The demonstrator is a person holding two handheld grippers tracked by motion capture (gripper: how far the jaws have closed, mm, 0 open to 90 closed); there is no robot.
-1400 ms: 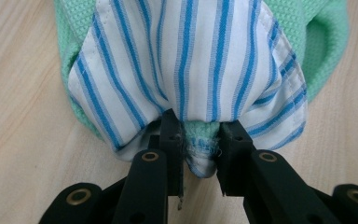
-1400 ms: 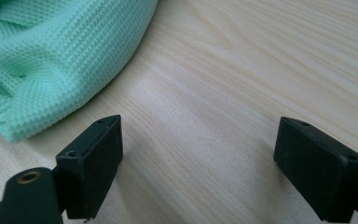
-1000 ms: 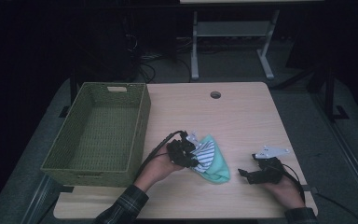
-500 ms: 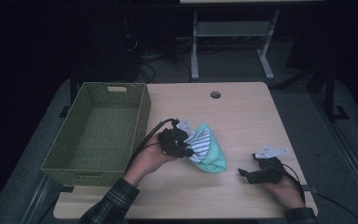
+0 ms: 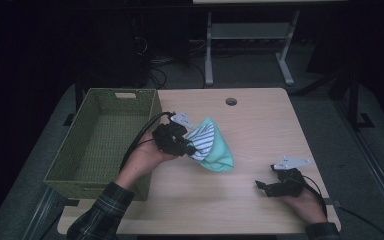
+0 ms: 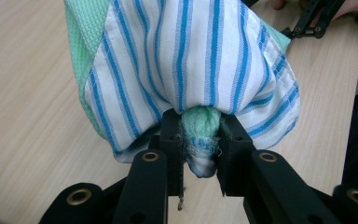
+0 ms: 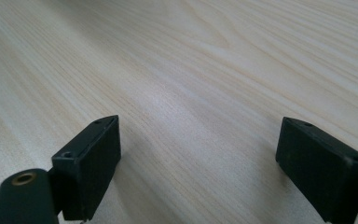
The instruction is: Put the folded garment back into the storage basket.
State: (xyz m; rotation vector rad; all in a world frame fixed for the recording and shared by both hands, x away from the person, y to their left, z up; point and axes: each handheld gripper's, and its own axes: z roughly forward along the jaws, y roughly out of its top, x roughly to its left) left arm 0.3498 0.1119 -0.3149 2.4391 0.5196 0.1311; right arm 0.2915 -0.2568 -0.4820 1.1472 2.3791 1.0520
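A bundle of cloth, mint green with a blue-and-white striped part, hangs above the table beside the basket. My left gripper is shut on a bunched fold of it. In the left gripper view the cloth drapes over the jaws, and the green and striped fold is pinched between the pads of my left gripper. My right gripper rests low at the table's front right, open, with nothing between its fingers. The right gripper view has the jaws of my right gripper wide apart over bare wood.
A green woven basket stands at the table's left, with nothing in it that I can see. A round cable hole sits near the far edge. The wooden table top lies bare between the cloth and my right gripper.
My left gripper has lifted the cloth off the table and carried it a little towards the basket and the far side. The right gripper has stayed put.
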